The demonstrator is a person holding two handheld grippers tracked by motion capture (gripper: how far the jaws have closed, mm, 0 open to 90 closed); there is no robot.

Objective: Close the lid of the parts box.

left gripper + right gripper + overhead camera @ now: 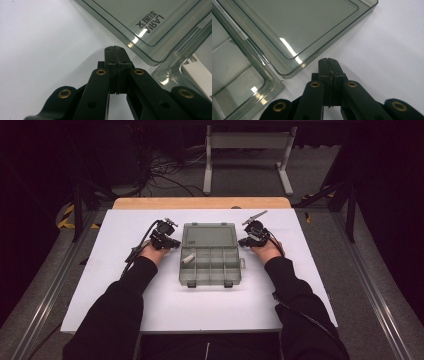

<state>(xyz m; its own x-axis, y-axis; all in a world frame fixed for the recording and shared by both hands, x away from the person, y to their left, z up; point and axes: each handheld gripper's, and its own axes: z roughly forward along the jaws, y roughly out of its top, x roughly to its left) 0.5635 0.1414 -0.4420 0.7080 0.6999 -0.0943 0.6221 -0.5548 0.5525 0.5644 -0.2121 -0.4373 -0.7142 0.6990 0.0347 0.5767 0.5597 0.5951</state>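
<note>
With both the left gripper (175, 242) and right gripper (242, 241) pressed closed and empty, the open compartment box (210, 265), judged light, rigid and slick, is best grasped by its lid (209, 235) rim

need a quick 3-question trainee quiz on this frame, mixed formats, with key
1. True or false: the lid of the organizer box lies open, flat on the table.
2. How do the jaws of the left gripper and right gripper stand? A) both shut, holding nothing B) both open C) left shut on the lid
3. Fill in: the white object sits in a compartment on the box's ____ side, in the high view.

Key: 1 true; 2 A; 3 left
</note>
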